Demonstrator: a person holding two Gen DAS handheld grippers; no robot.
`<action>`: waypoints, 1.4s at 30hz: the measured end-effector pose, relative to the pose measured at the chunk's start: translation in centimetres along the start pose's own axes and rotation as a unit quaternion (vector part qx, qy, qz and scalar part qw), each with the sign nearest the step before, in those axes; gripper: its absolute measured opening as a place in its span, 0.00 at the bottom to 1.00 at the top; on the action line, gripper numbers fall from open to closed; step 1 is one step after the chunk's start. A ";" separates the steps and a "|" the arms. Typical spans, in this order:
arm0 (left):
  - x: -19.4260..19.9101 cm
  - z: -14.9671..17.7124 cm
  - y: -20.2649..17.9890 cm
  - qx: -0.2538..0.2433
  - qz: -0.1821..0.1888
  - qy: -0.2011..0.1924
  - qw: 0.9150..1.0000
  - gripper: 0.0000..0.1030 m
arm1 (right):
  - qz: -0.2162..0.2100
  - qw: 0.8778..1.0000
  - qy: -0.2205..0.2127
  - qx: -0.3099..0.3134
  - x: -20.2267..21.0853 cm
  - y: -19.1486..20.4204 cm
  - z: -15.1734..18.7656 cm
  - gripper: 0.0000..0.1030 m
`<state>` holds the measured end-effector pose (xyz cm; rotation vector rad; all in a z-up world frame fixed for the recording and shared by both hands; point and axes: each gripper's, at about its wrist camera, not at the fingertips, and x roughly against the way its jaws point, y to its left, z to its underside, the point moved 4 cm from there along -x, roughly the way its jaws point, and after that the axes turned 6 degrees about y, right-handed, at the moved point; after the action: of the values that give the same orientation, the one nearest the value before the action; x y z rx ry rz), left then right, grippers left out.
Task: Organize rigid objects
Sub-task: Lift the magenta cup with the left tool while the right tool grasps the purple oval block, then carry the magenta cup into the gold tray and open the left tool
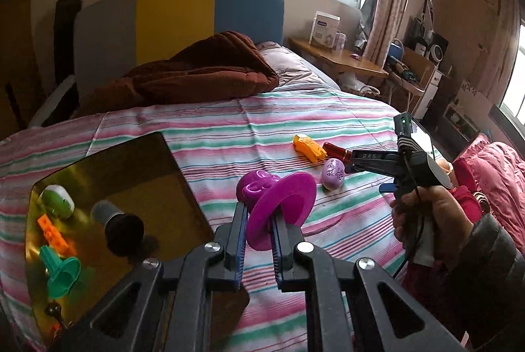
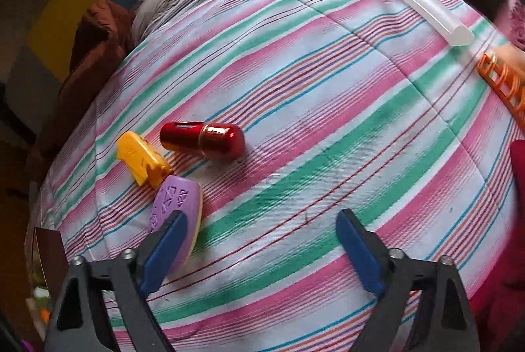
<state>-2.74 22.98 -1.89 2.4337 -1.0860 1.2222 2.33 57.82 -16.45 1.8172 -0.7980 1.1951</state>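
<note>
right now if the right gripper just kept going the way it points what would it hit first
Most likely bare striped bedspread: the right gripper hangs open and tilted steeply down, nothing between its fingers. The purple egg-shaped toy sits just at its left finger, which might graze it; depth is unclear.

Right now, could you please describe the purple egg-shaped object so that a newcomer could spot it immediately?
Look at the striped bedspread. Three small items cluster there: a yellow toy piece, a glossy red capsule and the lilac egg just beside the right gripper. The egg alone is pale purple, with darker embossed patterns on its shell.
</note>
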 end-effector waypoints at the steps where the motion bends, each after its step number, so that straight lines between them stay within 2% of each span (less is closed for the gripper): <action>1: 0.2 0.1 0.2 0.003 0.000 -0.002 1.000 0.12 | -0.001 1.000 -0.004 -0.004 0.0 -0.1 0.0 0.92; 6: 1.3 0.5 1.5 0.019 -0.002 -0.008 1.000 0.12 | -0.028 0.998 -0.023 -0.044 0.5 -1.0 0.0 0.92; 10: 1.9 0.7 2.4 0.027 -0.009 -0.014 0.999 0.12 | -0.031 0.999 -0.015 -0.041 0.6 -0.9 0.0 0.92; 12: 2.3 0.9 3.0 0.031 -0.014 -0.018 0.999 0.12 | -0.054 0.998 -0.012 -0.032 0.9 -0.2 0.1 0.75; 13: 2.5 1.0 3.3 0.032 -0.017 -0.020 0.999 0.12 | -0.064 0.998 -0.007 -0.021 0.6 0.5 0.3 0.72; 18: 3.5 1.4 5.1 0.043 -0.035 -0.027 0.998 0.12 | -0.077 0.995 0.022 0.050 0.0 4.0 1.5 0.72; 23: 4.0 2.0 7.0 0.059 -0.045 -0.029 0.997 0.12 | -0.025 0.997 0.021 0.068 -1.9 6.0 0.2 0.73; 24: 4.1 2.0 7.2 0.061 -0.047 -0.029 0.997 0.12 | -0.013 0.997 0.008 0.076 -1.9 6.6 0.3 0.68; 25: 4.3 2.2 7.6 0.064 -0.053 -0.031 0.996 0.12 | 0.016 0.995 -0.007 0.098 -2.1 7.1 0.2 0.60; 26: 4.5 2.3 8.1 0.068 -0.059 -0.033 0.995 0.12 | 0.059 0.990 -0.018 0.129 -2.4 7.5 0.5 0.48; 27: 4.8 2.4 8.4 0.072 -0.063 -0.035 0.995 0.12 | 0.096 0.980 -0.038 0.171 -2.6 8.1 0.9 0.46; 29: 5.2 2.5 9.0 0.078 -0.071 -0.039 0.994 0.12 | 0.125 0.961 -0.073 0.234 -2.7 9.2 2.0 0.46; 30: 5.4 2.6 9.6 0.083 -0.078 -0.042 0.993 0.12 | 0.132 0.954 -0.088 0.254 -2.7 9.4 2.6 0.46; 31: 5.6 2.6 9.9 0.087 -0.083 -0.043 0.992 0.12 | 0.128 0.956 -0.088 0.250 -2.7 9.3 2.6 0.46; 34: 6.0 2.8 11.1 0.101 -0.105 -0.049 0.988 0.12 | 0.089 0.970 -0.076 0.211 -2.8 8.2 2.0 0.46; 42: 6.6 3.5 12.4 0.106 -0.148 -0.046 0.982 0.12 | 0.091 0.968 -0.087 0.216 -3.0 8.8 2.5 0.47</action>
<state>-6.68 9.12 -0.72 2.7115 -0.6067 1.1883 -5.00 51.66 -17.40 2.2676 -0.8664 1.4276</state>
